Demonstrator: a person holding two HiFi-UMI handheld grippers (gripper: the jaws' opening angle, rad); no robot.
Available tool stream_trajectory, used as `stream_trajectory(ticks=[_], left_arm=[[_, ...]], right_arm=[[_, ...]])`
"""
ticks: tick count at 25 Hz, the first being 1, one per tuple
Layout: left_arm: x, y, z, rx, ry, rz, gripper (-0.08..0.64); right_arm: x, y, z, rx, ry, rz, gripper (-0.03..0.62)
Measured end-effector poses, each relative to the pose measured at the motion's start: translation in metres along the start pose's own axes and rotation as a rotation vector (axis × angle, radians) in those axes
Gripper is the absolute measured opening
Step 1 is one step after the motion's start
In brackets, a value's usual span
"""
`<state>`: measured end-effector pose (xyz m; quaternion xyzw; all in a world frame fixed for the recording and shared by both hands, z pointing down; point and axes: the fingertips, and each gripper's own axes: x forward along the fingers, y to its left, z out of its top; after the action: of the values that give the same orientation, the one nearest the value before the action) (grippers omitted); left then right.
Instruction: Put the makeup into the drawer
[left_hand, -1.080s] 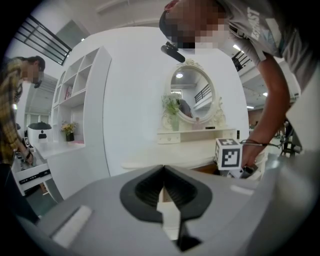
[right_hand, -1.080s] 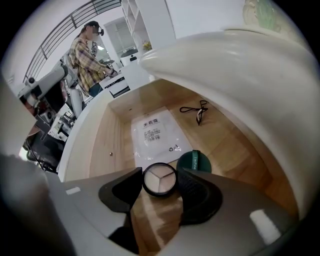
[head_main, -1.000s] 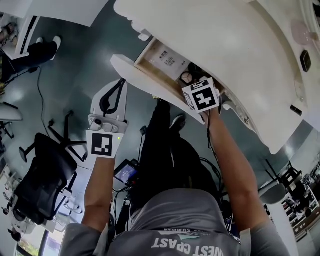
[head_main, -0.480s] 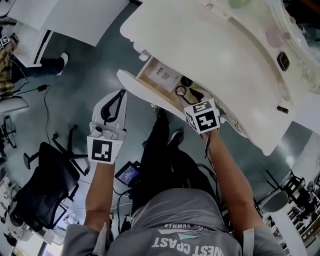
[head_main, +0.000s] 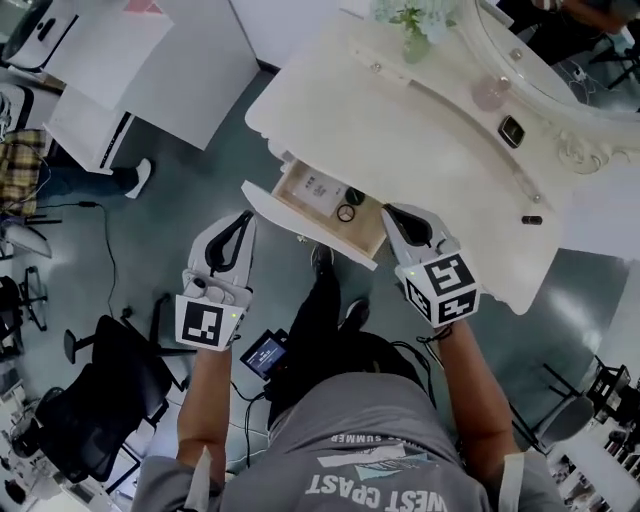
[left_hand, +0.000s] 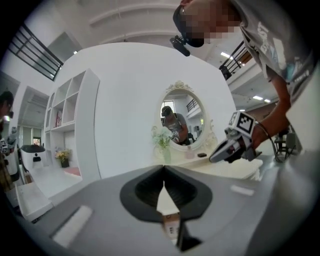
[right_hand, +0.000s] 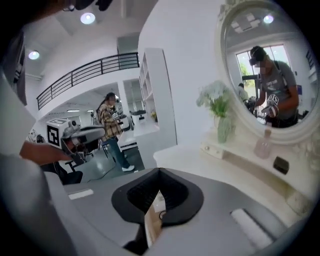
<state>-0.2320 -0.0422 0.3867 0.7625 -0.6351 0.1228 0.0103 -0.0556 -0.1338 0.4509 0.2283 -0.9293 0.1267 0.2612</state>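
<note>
Both tools pressed together, nothing pinched. My left gripper (head_main: 244, 216) hangs left of the drawer (head_main: 300, 225) and apart from it, jaws meeting at the tips with only a sliver of view between the pads. My right gripper (head_main: 393, 212) has just been closing. Its jaws are now together and empty, and the tips sit over the drawer's right end. The drawer stands pulled out toward me from under the vanity table (head_main: 400, 130). The makeup (head_main: 355, 196) lies inside it as small dark round pieces, just right of a pale printed card (head_main: 315, 185). The drawer's white front panel runs between me and its inside. Nothing lies between the right tips and the contents. On the far side of the tabletop, from left to right, stand a vase of pale flowers (head_main: 412, 30), a pink bottle (head_main: 490, 93) and a small dark block (head_main: 511, 130). A short dark stick (head_main: 531, 219) lies nearer the right edge, and the oval mirror (right_hand: 270, 70) rises behind them all. Down on the floor there is an office chair (head_main: 85, 400) near left and a small lit screen (head_main: 265, 352) just by my legs. White cabinets (head_main: 150, 70) stand far left. A person in a plaid shirt (right_hand: 107, 122) stands beyond them, well away from the table.
</note>
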Motion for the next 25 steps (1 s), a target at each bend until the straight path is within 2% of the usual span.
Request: stream_trajectory(ticks=[6,11,16,20,25], left_arm=[[-0.023,-0.017,0.086,0.046,-0.093,0.015,0.000],[-0.040,-0.051,0.141,0.086,-0.146,-0.051,0.002],[-0.061,-0.096,0.186,0.130,-0.184,-0.130,0.002],[-0.079,-0.132,0.208,0.151,-0.195,-0.187,0.002],[-0.090,-0.162,0.233,0.187,-0.252,-0.230,0.002]], right_arm=[[-0.112,0.000,0.078,-0.112,-0.189,-0.080,0.000],[-0.200,0.003,0.116,-0.149,-0.327,-0.142,0.000],[-0.277,0.009,0.132,-0.191,-0.402,-0.209,0.000],[-0.328,0.020,0.135,-0.250,-0.442,-0.251,0.000],[-0.372,0.027,0.124,-0.238,-0.477,-0.300,0.000]])
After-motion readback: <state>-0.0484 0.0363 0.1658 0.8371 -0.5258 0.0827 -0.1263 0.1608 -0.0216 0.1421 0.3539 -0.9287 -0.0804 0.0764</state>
